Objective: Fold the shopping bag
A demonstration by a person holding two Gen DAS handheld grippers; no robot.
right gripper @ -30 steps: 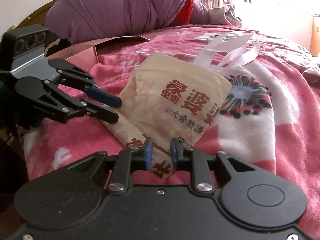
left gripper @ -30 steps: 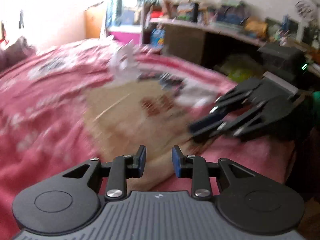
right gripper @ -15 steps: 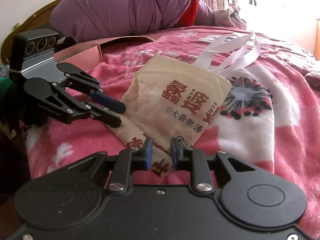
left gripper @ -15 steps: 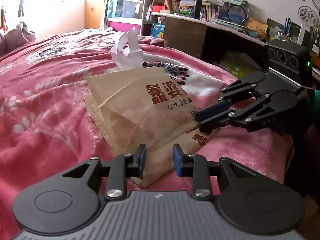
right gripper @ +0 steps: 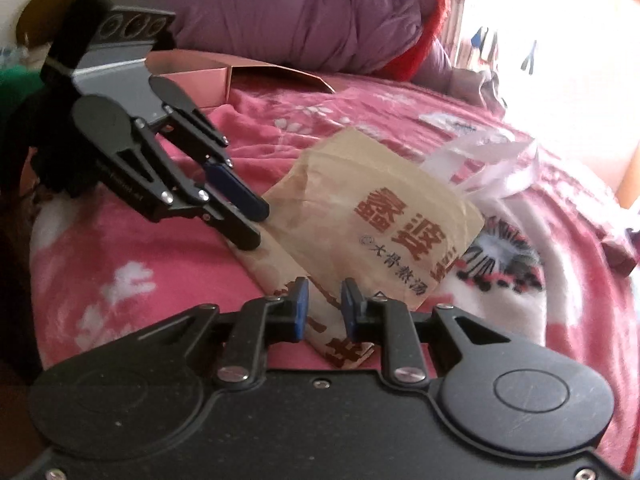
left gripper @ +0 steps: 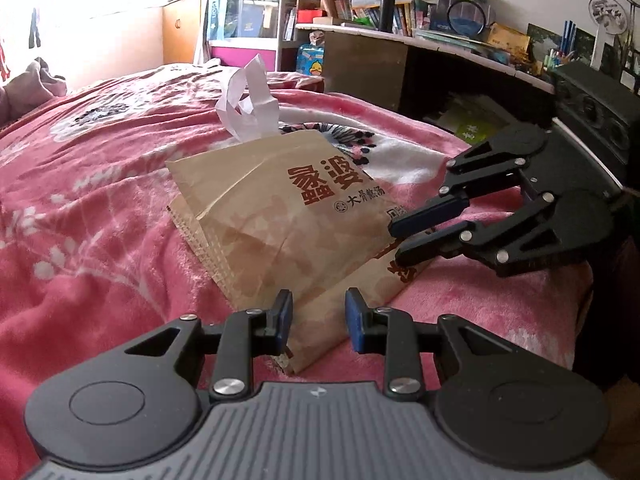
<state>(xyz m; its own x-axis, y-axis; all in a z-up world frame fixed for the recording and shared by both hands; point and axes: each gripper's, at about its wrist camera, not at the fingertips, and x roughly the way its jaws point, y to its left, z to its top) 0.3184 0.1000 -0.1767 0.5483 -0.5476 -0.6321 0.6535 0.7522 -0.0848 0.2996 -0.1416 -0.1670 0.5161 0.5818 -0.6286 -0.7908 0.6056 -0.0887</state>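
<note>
A tan paper shopping bag [left gripper: 280, 216] printed with red Chinese characters is seen lying flat on a pink floral blanket [left gripper: 92, 216] spread over a bed, its upper part folded over its lower part so that a strip of the bottom layer is left exposed along the near edge. White ribbon handles [left gripper: 250, 100] are bunched at the bag's far end (one loop stands upright). The left gripper [left gripper: 318, 316] is held low at the bag's near corner with a narrow gap between its blue-padded fingers [left gripper: 285, 312], and the paper edge is seen within that gap; whether the pads press on it cannot be told. The right gripper [right gripper: 323, 309] is placed at the adjacent corner, likewise parted only slightly, with the printed bottom strip lying between its fingers. In the right wrist view the left gripper [right gripper: 250, 224] is seen tilted down, its tips touching the bag's edge. A purple quilt [right gripper: 304, 12] and a pink cardboard box [right gripper: 200, 80] are seen beyond, and a cluttered bookshelf [left gripper: 420, 36] stands beside the bed.
</note>
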